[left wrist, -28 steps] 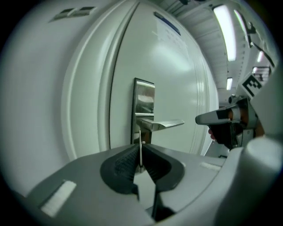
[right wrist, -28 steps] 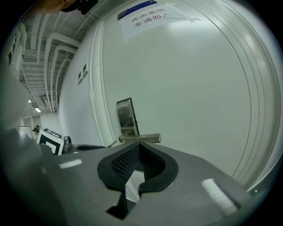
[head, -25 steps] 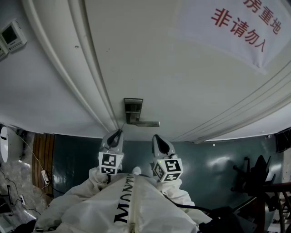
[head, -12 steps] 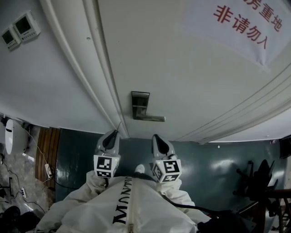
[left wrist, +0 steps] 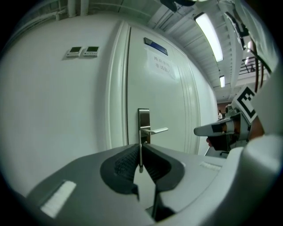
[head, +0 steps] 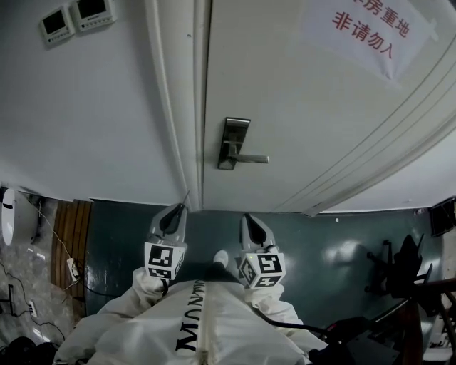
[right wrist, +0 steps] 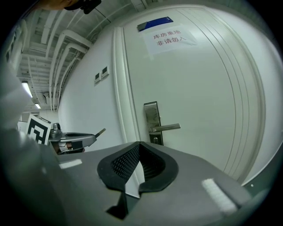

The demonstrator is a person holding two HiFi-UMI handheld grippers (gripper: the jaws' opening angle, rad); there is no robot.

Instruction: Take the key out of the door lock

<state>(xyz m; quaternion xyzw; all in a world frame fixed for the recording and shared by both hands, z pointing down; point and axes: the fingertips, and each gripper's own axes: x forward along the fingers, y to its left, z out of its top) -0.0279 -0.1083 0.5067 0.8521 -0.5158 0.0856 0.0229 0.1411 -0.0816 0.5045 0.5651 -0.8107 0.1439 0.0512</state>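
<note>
The white door's steel lock plate (head: 232, 142) with its lever handle (head: 253, 158) is ahead of both grippers; the keyhole (right wrist: 154, 139) under the lever looks empty. My left gripper (head: 182, 207) is shut on the key (head: 187, 197), whose thin metal blade (left wrist: 140, 154) sticks out between the pads, well short of the lock. In the right gripper view the key (right wrist: 101, 131) points from the left gripper's tip toward the door. My right gripper (head: 247, 218) is beside the left one, shut with nothing between its pads (right wrist: 132, 161).
A paper sign (head: 367, 30) with red characters hangs on the door. Two small wall panels (head: 75, 16) sit left of the door frame (head: 178, 107). Dark floor lies below, with cables (head: 71, 267) at the left and dark equipment (head: 406, 274) at the right.
The view has swung, so the door and lock now look more upright and farther from the grippers. The left gripper keeps hold of the key; both grippers stay close to the body.
</note>
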